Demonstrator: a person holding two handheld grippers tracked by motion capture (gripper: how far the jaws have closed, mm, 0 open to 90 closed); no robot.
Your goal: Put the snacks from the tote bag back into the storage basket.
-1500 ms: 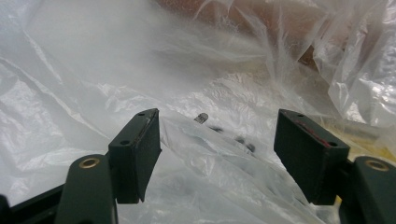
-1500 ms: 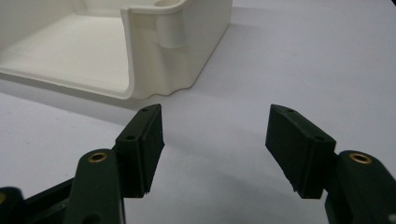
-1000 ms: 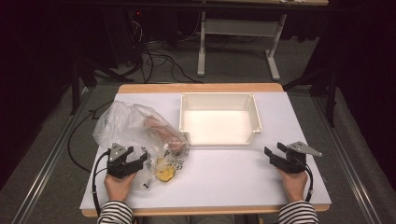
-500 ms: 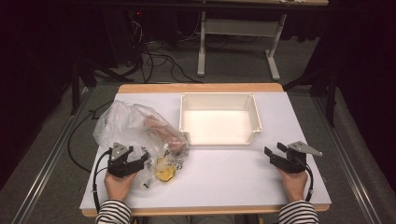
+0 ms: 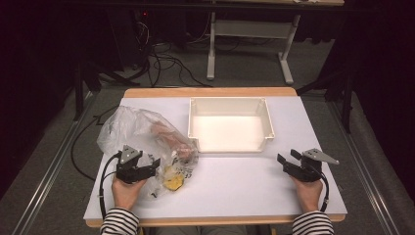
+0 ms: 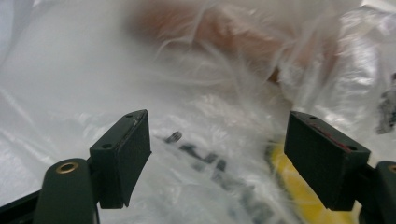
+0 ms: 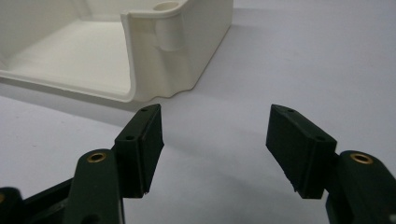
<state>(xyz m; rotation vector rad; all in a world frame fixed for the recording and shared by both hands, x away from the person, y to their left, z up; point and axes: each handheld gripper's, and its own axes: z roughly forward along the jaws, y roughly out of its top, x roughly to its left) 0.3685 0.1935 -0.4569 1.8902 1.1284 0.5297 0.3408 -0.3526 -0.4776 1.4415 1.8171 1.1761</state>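
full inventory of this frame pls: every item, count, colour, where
plastic bag: 1, clear, crumpled, table's left half, left of the tray
brownish item: 1, inside the bag, blurred
yellow item: 1, inside the bag, near edge
tray: 1, cream, empty, table centre, far side
table: 1, white top, wood edge
left gripper: 1, black, at the bag; jaws have just been opening, film between them, pads not pressing
right gripper: 1, black, open, on bare table at right
hands: 2, striped sleeves, bottom edge
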